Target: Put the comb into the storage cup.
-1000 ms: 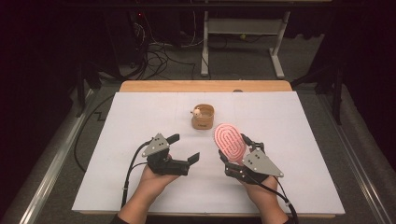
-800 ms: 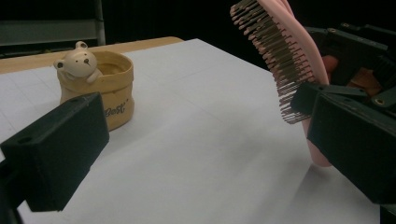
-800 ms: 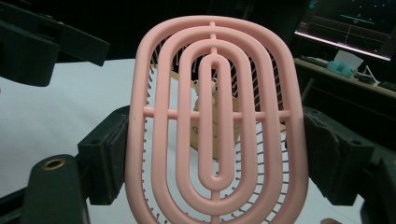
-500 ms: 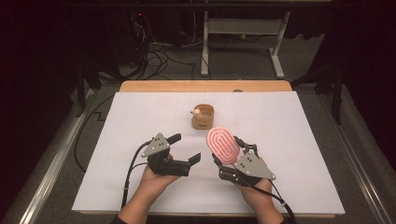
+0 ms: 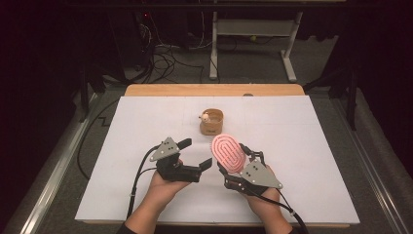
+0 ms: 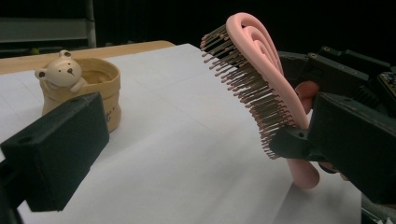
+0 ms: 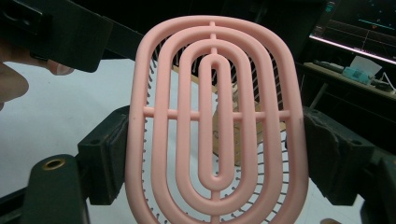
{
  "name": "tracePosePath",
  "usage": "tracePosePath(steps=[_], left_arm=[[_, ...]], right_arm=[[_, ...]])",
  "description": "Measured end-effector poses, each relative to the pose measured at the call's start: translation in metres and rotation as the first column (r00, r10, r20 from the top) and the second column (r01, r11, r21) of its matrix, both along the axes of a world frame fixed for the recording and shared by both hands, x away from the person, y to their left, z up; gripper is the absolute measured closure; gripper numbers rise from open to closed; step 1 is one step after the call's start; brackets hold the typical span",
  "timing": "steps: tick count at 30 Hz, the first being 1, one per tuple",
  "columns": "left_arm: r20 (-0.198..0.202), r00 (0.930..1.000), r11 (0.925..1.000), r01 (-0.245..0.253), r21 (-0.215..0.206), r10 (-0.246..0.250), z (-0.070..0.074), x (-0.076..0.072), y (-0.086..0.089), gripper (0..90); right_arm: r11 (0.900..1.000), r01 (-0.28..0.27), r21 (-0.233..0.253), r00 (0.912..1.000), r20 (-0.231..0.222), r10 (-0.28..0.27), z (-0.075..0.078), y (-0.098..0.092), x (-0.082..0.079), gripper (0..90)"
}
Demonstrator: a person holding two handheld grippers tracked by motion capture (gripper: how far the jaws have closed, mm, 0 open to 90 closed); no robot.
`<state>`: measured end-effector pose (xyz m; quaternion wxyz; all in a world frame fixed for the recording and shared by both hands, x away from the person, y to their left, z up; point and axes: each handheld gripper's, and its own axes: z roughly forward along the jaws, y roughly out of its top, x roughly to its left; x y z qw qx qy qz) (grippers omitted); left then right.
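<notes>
Right tongs carry the pink hairbrush leftward toward the open left tongs.

I note the right tongs point(image 5: 233, 157) clenched on the sides of the pink hairbrush point(image 5: 228, 151), held upright above the surface point(image 5: 302, 146), bristles facing the left tongs point(image 5: 196, 154), which stand released and empty just beside it. Against the picture one second ago, the brush has shifted left and nearer the bear-figure cup point(image 5: 211, 121); the left tongs have barely moved. I judge a handover or a placing into the cup is in preparation.

Pink vented hairbrush point(image 5: 228, 151) upright; clamped between jaws.
</notes>
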<state>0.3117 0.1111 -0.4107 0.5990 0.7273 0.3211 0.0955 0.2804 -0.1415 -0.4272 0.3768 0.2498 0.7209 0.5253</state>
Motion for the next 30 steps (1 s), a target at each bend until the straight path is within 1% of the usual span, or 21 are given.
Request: tracePosePath(steps=[1, 4, 7, 9, 10, 11, 12, 15, 17, 19, 24, 30], left_arm=[[-0.002, 1.0, 0.9999, 0.003, -0.013, -0.003, 0.002, 0.001, -0.001, 0.0], [0.0, 1.0, 0.9999, 0.0, -0.011, 0.0, 0.008, 0.003, -0.003, 0.0], [0.014, 0.9999, 1.0, 0.005, -0.004, -0.005, 0.014, 0.005, -0.008, 0.0], [0.014, 0.9999, 0.9999, 0.009, -0.01, -0.009, 0.016, 0.005, -0.01, 0.0], [0.024, 0.9996, 0.9996, 0.016, -0.025, -0.015, 0.02, 0.006, -0.014, 0.0], [0.029, 0.9994, 0.9994, 0.018, -0.029, -0.017, 0.021, 0.006, -0.016, 0.0], [0.03, 0.9994, 0.9994, 0.021, -0.029, -0.02, 0.021, 0.006, -0.018, 0.0], [0.013, 0.9992, 0.9992, 0.037, -0.013, -0.037, 0.019, 0.006, -0.023, 0.0], [0.014, 0.9992, 0.9993, 0.038, 0.003, -0.038, 0.018, 0.005, -0.024, 0.0], [0.014, 0.999, 0.999, 0.043, 0.009, -0.043, 0.017, 0.004, -0.025, 0.0], [-0.01, 0.9985, 0.9986, 0.053, -0.007, -0.053, 0.015, 0.004, -0.023, 0.0], [-0.03, 0.9979, 0.9983, 0.057, -0.012, -0.058, 0.014, 0.004, -0.023, 0.0]], right_arm=[[1.0, 0.0, 0.001, 1.0, 0.0, 0.0, 0.0, 0.0, 0.0, 20.0], [1.0, -0.001, 0.002, 1.0, 0.002, 0.001, 0.0, 0.001, 0.0, 20.0], [1.0, -0.002, 0.002, 1.0, 0.0, 0.002, 0.0, 0.001, 0.001, 20.0], [1.0, 0.0, 0.002, 1.0, 0.001, 0.0, 0.0, 0.001, 0.001, 20.0], [1.0, 0.003, 0.001, 1.0, 0.003, -0.003, 0.001, 0.001, 0.001, 20.0], [1.0, 0.006, 0.003, 1.0, 0.006, -0.006, 0.001, 0.0, 0.001, 20.0], [1.0, 0.007, 0.002, 0.9999, 0.008, -0.007, 0.001, 0.0, 0.001, 20.0], [1.0, 0.013, 0.009, 0.9998, 0.013, -0.013, 0.001, -0.002, 0.0, 20.0], [1.0, 0.014, 0.012, 0.9997, 0.019, -0.014, 0.002, -0.002, 0.0, 20.0], [1.0, 0.013, 0.012, 0.9997, 0.022, -0.014, 0.002, -0.002, -0.001, 20.0], [1.0, 0.006, 0.004, 0.9997, 0.024, -0.006, 0.001, 0.0, -0.003, 20.0], [1.0, -0.01, -0.004, 0.9993, 0.036, 0.01, 0.0, 0.006, -0.005, 20.0]])
